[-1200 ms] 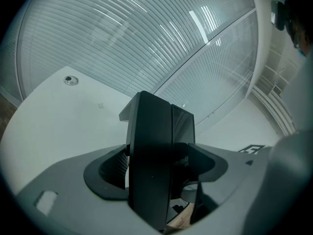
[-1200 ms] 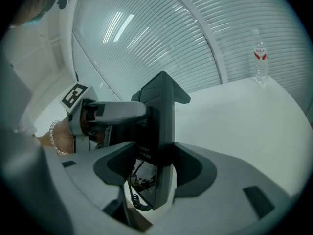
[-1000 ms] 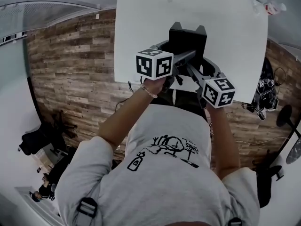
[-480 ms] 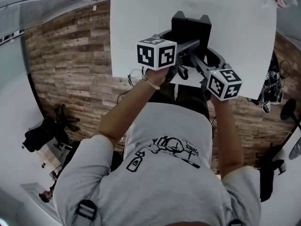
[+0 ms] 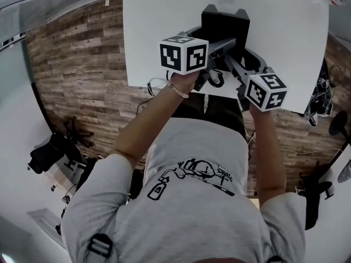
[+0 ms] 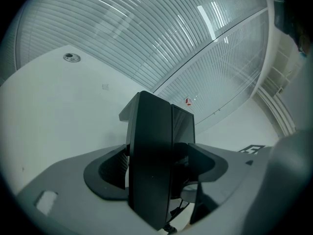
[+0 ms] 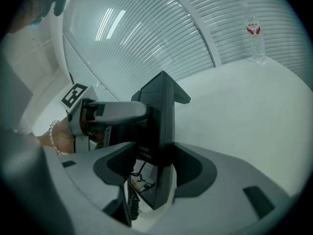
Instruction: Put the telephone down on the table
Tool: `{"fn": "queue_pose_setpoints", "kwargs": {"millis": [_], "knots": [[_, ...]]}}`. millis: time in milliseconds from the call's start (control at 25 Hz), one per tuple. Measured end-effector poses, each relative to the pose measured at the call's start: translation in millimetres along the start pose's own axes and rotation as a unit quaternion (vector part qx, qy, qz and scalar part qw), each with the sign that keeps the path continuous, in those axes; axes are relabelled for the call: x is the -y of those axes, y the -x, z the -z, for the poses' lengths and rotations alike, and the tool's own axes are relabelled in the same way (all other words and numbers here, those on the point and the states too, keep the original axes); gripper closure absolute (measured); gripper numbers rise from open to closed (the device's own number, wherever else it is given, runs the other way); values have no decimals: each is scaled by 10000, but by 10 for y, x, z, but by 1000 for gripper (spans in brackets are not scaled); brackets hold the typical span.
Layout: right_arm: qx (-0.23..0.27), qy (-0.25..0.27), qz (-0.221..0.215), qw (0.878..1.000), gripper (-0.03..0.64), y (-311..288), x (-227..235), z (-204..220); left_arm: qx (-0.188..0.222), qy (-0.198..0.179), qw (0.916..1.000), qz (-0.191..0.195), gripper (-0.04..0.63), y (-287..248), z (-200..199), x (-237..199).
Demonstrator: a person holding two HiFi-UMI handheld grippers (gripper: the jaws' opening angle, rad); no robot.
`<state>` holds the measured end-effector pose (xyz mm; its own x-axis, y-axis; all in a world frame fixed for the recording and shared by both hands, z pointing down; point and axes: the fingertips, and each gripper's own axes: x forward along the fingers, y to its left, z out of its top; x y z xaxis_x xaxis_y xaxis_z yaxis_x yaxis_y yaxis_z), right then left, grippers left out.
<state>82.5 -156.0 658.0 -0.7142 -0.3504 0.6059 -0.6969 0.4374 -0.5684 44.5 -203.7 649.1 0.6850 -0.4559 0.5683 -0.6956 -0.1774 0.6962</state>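
Telephone (image 5: 225,23), black and upright, hangs over the white desk (image 5: 159,32) in the head view, with the left claw (image 5: 229,45) and right claw (image 5: 241,62) both clamped on it. The left gripper view shows its jaws pinching the telephone's edge. In the right gripper view a coiled cord (image 7: 131,202) dangles beneath, and a water bottle (image 7: 254,31) stands well apart.

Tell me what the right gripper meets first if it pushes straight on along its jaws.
The telephone: the right gripper is shut on it, so it would carry along. Beyond it the line looks free over the white table toward the slatted wall, though depth is unclear.
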Motion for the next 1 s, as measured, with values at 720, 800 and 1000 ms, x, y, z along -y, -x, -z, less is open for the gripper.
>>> {"fn": "queue_pose_setpoints", "kwargs": {"millis": [720,800,1000], "knots": [[-114,-179,-36,9998,391,-167,145,121,-101,95,9999,-37,218,-160,81,-195],[-103,-197,-59,9997,391,-171,157,127,-101,100,9999,-50,218,-173,87,-203],[-58,-275,-135,9995,391,-169,188,148,-81,-19,9999,-111,219,-194,110,-197]]}}
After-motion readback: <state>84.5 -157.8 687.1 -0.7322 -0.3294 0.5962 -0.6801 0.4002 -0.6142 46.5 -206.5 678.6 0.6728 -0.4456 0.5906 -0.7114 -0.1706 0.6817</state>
